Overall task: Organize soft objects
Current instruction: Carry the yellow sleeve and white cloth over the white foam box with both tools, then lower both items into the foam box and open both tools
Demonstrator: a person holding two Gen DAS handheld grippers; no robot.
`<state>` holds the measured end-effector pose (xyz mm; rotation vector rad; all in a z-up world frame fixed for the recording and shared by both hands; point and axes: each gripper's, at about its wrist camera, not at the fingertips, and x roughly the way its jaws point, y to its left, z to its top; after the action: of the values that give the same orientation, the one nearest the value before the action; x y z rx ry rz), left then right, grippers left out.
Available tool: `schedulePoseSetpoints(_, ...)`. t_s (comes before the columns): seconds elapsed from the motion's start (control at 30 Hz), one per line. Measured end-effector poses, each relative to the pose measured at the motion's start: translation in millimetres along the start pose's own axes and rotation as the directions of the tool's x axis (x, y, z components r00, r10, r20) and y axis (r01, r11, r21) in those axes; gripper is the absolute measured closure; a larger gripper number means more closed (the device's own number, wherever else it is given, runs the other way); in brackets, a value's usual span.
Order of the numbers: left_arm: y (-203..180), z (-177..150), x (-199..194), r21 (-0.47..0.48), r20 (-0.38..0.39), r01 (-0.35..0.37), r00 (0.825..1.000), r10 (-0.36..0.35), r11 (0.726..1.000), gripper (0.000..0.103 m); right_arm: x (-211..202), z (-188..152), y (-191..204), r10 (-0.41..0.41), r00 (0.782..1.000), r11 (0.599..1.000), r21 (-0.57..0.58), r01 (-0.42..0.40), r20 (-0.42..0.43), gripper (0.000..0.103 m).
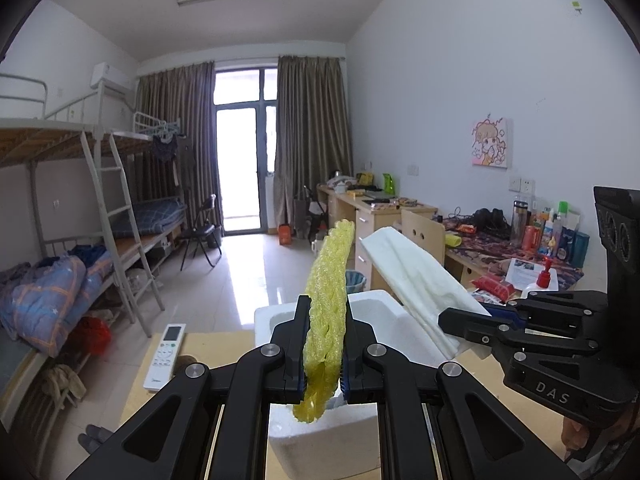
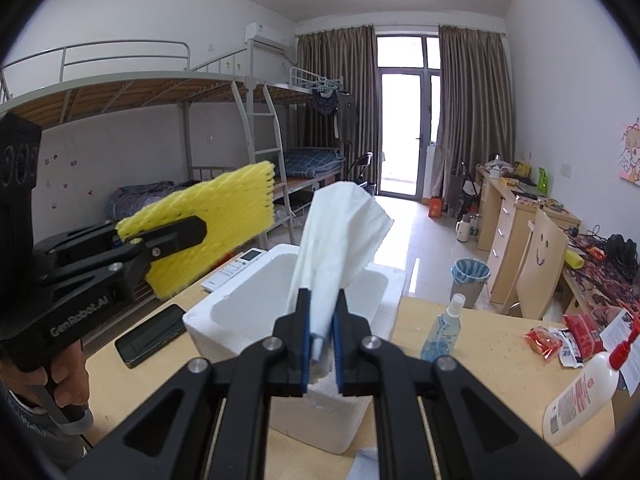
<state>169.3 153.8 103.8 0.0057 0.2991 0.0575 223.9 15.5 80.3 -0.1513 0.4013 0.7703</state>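
Observation:
My left gripper (image 1: 325, 312) is shut on a yellow foam net sleeve (image 1: 329, 280), which stands up edge-on between the pads. From the right wrist view the same left gripper (image 2: 200, 226) and yellow sleeve (image 2: 224, 216) appear at the left, above the desk. My right gripper (image 2: 321, 300) is shut on a white soft sheet (image 2: 340, 232) that rises upward from the pads. In the left wrist view the right gripper (image 1: 446, 316) holds the white sheet (image 1: 412, 276) at the right. Both hang over an open white foam box (image 2: 224, 312) (image 1: 380, 308) on the wooden desk.
A remote control (image 1: 166, 354) and a dark phone (image 2: 150, 336) lie left of the box. A spray bottle (image 2: 444, 332), red snack packets (image 2: 560, 340) and a white lotion bottle (image 2: 580, 396) stand on the desk (image 2: 480, 360) to the right. Bunk beds and a chair are beyond.

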Motion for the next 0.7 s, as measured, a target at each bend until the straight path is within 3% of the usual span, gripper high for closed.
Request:
schedulePoseSetpoints(0.2, 1.0, 2.6, 13.5, -0.002, -0.026, 0.004, 1.0, -0.004, 1.0, 0.091, 5.3, 0.4, -1.6, 0.0, 1.0, 1.0, 0.005, 0.0, -0.009, 0.091)
schedulePoseSetpoints(0.7, -17.0, 4.4, 44.3, 0.013, -0.088, 0.092, 0.992, -0.091, 0.996, 0.091, -7.4, -3.3, -21.3, -0.051, 0.999, 0.997, 0.063, 0.052, -0.006, 0.091)
